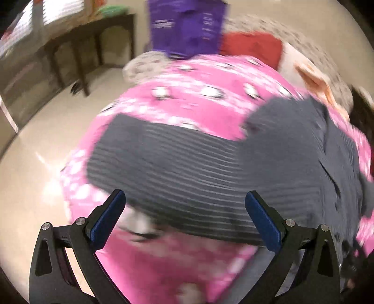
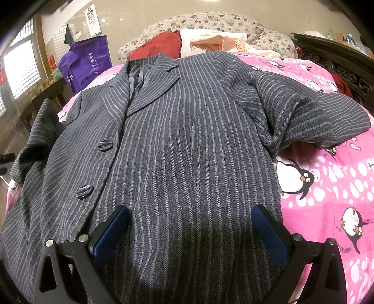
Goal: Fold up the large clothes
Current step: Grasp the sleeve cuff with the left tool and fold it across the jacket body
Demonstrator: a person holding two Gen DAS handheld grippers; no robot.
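A grey pinstriped coat [image 2: 177, 131] lies face up on a pink penguin bedspread [image 2: 327, 187], collar toward the headboard, two dark buttons down its left front. Its one sleeve [image 2: 311, 117] lies bent out on the right. My right gripper [image 2: 190, 217] is open just above the coat's lower part, blue pads wide apart. In the blurred left wrist view the coat's other sleeve [image 1: 168, 163] stretches across the bedspread [image 1: 187, 93]. My left gripper [image 1: 184, 203] is open over that sleeve's near edge, nothing between its fingers.
A red cushion [image 2: 156, 48] and a white-and-orange blanket [image 2: 215, 39] sit at the floral headboard [image 2: 210, 22]. A purple bag [image 2: 86, 63] stands at the bed's left. A dark wooden table [image 1: 77, 44] stands by the window, with beige floor [image 1: 46, 149] beside the bed. Dark carved furniture [image 2: 339, 67] is right.
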